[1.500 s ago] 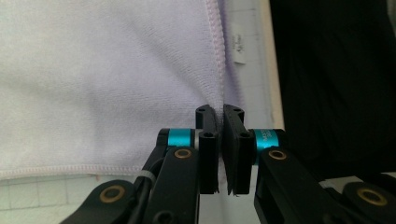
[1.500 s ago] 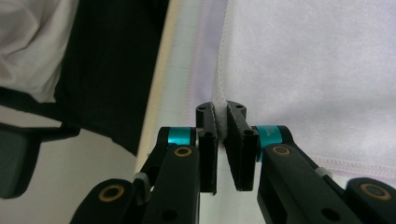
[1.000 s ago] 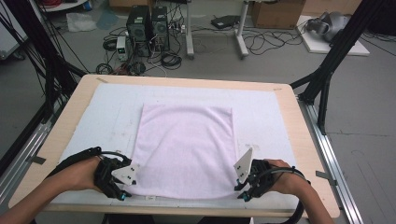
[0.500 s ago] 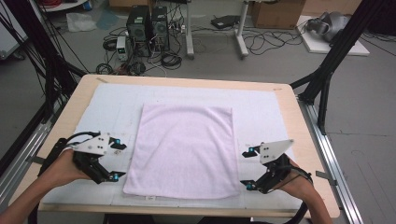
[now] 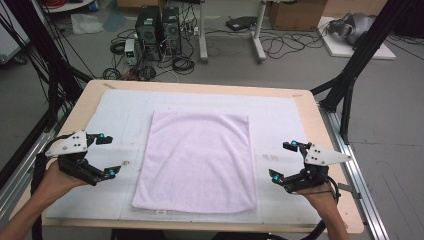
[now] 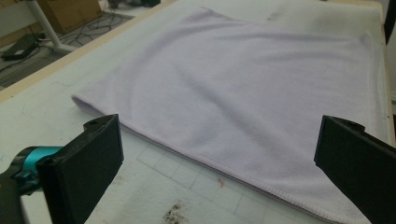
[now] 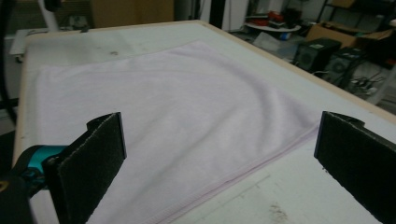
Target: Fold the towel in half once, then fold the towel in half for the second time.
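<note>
A pale lilac towel (image 5: 197,160) lies spread flat on the white mat (image 5: 120,115) in the middle of the table. My left gripper (image 5: 107,155) hovers left of the towel's near left part, apart from it. Its jaws have just been opening and stand wide with nothing between them. My right gripper (image 5: 281,160) is to the right of the towel's near right part; its jaws have also just been opening and hold nothing. In the left gripper view the towel (image 6: 243,84) lies beyond the open gripper (image 6: 219,172). In the right gripper view the towel (image 7: 163,107) lies past the open gripper (image 7: 219,172).
The wooden table edge (image 5: 200,87) frames the mat. Black frame posts (image 5: 350,75) stand at the right and left sides. On the floor beyond the table are computer towers (image 5: 157,25), cables and cardboard boxes (image 5: 295,12).
Both grippers have drawn outward from the towel's near corners to either side and opened wide. The towel, let go, lies flat.
</note>
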`<state>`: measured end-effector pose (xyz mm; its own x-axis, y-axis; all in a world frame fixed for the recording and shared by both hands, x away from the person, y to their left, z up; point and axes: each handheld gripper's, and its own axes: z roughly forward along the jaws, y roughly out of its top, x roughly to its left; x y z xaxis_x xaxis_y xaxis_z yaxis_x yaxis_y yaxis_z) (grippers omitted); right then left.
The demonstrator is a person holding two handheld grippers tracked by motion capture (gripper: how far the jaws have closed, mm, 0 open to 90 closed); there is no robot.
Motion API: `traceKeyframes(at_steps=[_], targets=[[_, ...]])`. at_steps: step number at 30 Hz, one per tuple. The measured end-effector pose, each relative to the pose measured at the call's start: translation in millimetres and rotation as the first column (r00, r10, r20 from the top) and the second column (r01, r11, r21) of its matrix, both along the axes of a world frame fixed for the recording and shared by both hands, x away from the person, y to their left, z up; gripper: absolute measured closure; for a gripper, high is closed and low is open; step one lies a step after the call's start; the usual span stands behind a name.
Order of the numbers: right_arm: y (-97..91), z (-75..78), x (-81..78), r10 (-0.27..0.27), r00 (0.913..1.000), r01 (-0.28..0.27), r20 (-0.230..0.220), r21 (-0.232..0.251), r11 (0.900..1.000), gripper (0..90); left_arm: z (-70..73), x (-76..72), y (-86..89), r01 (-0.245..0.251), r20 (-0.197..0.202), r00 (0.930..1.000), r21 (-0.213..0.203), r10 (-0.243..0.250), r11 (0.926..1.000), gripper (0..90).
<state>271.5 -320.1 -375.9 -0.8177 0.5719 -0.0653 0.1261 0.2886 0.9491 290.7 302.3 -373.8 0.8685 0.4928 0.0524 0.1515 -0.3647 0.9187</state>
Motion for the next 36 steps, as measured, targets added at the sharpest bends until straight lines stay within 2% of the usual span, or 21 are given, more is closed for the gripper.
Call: traceKeyframes(at_steps=[2,4,7,11,14,18,25,31,36], targets=[[-1.0,-1.6,0.5,-0.02,0.9998,0.02,0.009,0.005,0.9998,1.3,-2.0,-1.3,3.9,-0.023,0.01,0.9997,-0.008,0.023,0.9997,1.8],[-1.5,-3.7,-0.1,-0.023,0.9997,0.023,-0.002,0.013,0.9997,1.3,-3.3,-2.5,7.2,-0.033,0.01,0.9994,-0.026,0.033,0.9991,1.8],[-2.8,-6.0,0.7,-0.031,0.9995,0.031,0.003,0.004,0.9995,1.3,-3.7,-3.7,10.9,-0.04,0.018,0.999,-0.023,0.04,0.9989,1.7],[-4.2,-7.0,0.4,-0.055,0.9985,0.055,0.0,0.019,0.9983,1.3,-4.9,-4.1,14.6,-0.053,0.023,0.9983,-0.022,0.053,0.9984,1.8],[-4.1,-6.8,1.9,-0.053,0.9985,0.053,0.01,0.013,0.9985,1.3,-5.6,-4.8,15.2,-0.05,0.022,0.9985,-0.013,0.05,0.9987,1.7],[-3.4,-7.7,2.2,-0.053,0.9986,0.053,-0.003,0.013,0.9985,1.3,-6.0,-4.2,16.2,-0.053,0.025,0.9983,-0.006,0.053,0.9986,1.7],[-3.4,-7.8,2.2,-0.054,0.9985,0.054,-0.002,0.01,0.9985,1.3,-4.7,-2.2,14.4,-0.051,0.027,0.9983,-0.011,0.051,0.9986,1.8],[-3.5,-5.2,7.5,-0.06,0.9982,0.06,-0.003,0.003,0.9982,1.3,0.3,8.2,12.0,-0.048,0.026,0.9985,-0.003,0.048,0.9988,1.8],[-1.0,4.6,24.6,-0.068,0.9977,0.068,-0.01,-0.012,0.9976,1.4,11.8,30.2,4.3,-0.044,0.032,0.9985,0.022,0.044,0.9988,1.8]])
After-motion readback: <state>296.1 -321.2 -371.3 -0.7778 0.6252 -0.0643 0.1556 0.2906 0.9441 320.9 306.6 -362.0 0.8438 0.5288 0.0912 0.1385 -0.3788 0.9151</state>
